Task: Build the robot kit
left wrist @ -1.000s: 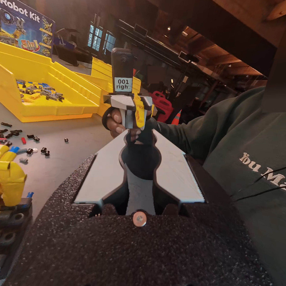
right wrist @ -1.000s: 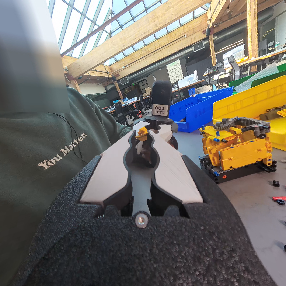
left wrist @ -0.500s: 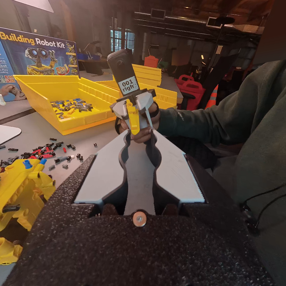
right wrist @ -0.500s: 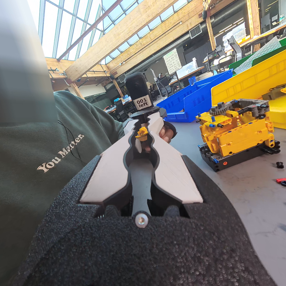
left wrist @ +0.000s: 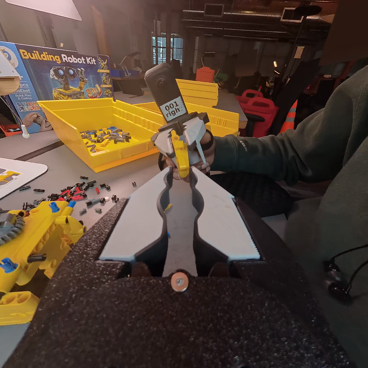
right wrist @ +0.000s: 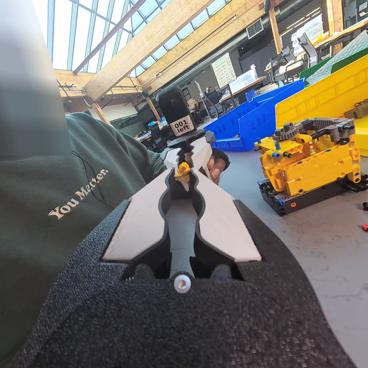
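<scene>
Yellow brick piece (left wrist: 180, 157) | right gripper (right wrist: 182, 172) clamps it | left gripper (left wrist: 180, 170) grip: cannot tell | white-labelled camera (left wrist: 166, 93), blue printed box (left wrist: 59, 79)

Loose pieces (left wrist: 75, 194) and yellow model (left wrist: 37, 237) crowd left tabletop (left wrist: 65, 171).

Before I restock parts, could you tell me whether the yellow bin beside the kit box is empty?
Not empty: the yellow bin holds a loose scatter of small pieces on its floor.
</scene>
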The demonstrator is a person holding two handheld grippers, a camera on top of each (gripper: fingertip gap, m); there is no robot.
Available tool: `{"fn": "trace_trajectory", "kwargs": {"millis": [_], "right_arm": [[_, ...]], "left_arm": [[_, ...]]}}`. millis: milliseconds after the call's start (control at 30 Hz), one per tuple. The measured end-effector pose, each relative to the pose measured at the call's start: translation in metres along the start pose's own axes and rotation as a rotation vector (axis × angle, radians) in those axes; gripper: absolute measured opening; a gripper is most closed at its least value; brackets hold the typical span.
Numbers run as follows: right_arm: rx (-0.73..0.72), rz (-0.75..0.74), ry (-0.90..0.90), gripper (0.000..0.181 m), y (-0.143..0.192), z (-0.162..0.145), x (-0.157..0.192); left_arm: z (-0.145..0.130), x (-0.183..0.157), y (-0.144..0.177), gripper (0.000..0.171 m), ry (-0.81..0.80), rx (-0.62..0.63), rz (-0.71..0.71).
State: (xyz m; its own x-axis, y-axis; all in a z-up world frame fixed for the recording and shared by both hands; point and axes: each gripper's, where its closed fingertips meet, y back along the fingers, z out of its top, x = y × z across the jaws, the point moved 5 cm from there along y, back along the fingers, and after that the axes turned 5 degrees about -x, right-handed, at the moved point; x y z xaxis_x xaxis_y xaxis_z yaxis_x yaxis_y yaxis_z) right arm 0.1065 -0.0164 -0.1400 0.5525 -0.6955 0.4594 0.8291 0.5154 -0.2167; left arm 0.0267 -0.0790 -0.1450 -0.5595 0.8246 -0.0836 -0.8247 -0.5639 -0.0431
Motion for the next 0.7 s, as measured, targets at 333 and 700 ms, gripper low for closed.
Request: {"fn": "trace_trajectory", "kwargs": {"millis": [333, 700], "right_arm": [[0.003, 0.001, -0.004, 0.012, -0.0003, -0.0007, 0.0002], [-0.001, -0.009, -0.005, 0.011, 0.0001, -0.0006, -0.0015]], "left_arm": [[-0.005, -0.0016, -0.0029, 0.015, -0.025, 0.042, 0.0], [-0.0059, -0.0021, -0.0034, 0.01, -0.029, 0.048, 0.002]]}}
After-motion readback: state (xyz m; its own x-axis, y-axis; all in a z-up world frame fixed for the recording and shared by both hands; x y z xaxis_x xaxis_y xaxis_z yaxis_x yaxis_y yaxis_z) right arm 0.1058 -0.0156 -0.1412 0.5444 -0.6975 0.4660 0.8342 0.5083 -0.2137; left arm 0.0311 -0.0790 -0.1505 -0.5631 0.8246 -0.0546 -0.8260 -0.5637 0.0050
